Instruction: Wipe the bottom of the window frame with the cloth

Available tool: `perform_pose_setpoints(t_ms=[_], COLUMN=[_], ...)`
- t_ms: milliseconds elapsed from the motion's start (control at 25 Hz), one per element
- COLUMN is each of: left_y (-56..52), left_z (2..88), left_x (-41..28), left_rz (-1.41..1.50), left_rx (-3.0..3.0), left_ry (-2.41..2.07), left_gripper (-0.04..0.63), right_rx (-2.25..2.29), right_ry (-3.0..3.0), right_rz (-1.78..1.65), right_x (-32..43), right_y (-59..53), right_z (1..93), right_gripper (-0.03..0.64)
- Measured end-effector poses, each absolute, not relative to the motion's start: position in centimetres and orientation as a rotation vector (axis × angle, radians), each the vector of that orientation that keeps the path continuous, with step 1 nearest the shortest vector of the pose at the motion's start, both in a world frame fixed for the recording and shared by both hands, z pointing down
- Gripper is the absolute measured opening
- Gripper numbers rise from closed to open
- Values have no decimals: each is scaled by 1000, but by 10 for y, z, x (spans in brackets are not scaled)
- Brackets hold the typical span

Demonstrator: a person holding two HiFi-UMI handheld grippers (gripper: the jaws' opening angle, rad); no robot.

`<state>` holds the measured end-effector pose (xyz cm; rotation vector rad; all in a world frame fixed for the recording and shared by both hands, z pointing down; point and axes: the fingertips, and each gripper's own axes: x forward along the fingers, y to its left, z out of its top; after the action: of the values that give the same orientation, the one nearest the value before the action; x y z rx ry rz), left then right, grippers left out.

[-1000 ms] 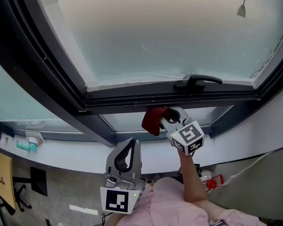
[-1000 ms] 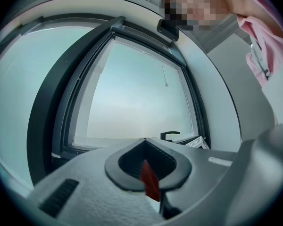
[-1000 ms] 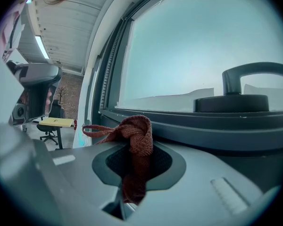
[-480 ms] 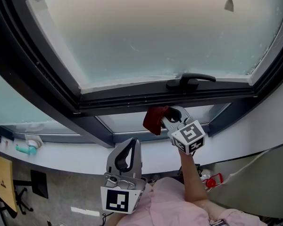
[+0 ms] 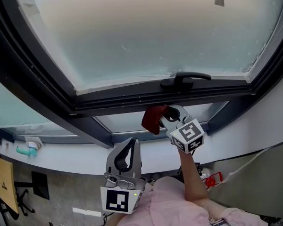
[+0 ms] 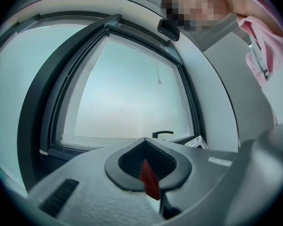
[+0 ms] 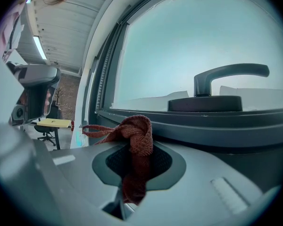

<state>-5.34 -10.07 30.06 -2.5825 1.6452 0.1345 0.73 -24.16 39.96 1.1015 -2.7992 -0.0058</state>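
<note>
Right gripper view: the right gripper (image 7: 138, 150) pinches the bunched red cloth (image 7: 137, 130) just below the window frame (image 7: 217, 127), ready to wipe; the left gripper (image 6: 144, 146) hangs back, jaws together, empty

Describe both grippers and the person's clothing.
The left gripper and right gripper are pale grey plastic with dark ribbed jaw linings; each carries a white cube of black square markers. The person wears a pink garment.

Right gripper (image 5: 166, 117) raised on an outstretched forearm — jaws clamped on the cloth (image 5: 152, 118). Left gripper (image 5: 131, 144) low, pointing up — jaws together, nothing gripped.
</note>
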Motion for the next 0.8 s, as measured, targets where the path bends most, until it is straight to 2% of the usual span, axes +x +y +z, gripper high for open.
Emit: perform_pose_setpoints(t_ms=[800], left_y=[-98], left_z=[300], left_x=[-43], left_rz=[141], left_rx=[-2558], left_ry=[1649], left_gripper=[-6], right_rx=[1113], right_ry=[-2803], right_rz=[-5], right_x=[23], right_y=[-243], right_z=[400], right_gripper=[64])
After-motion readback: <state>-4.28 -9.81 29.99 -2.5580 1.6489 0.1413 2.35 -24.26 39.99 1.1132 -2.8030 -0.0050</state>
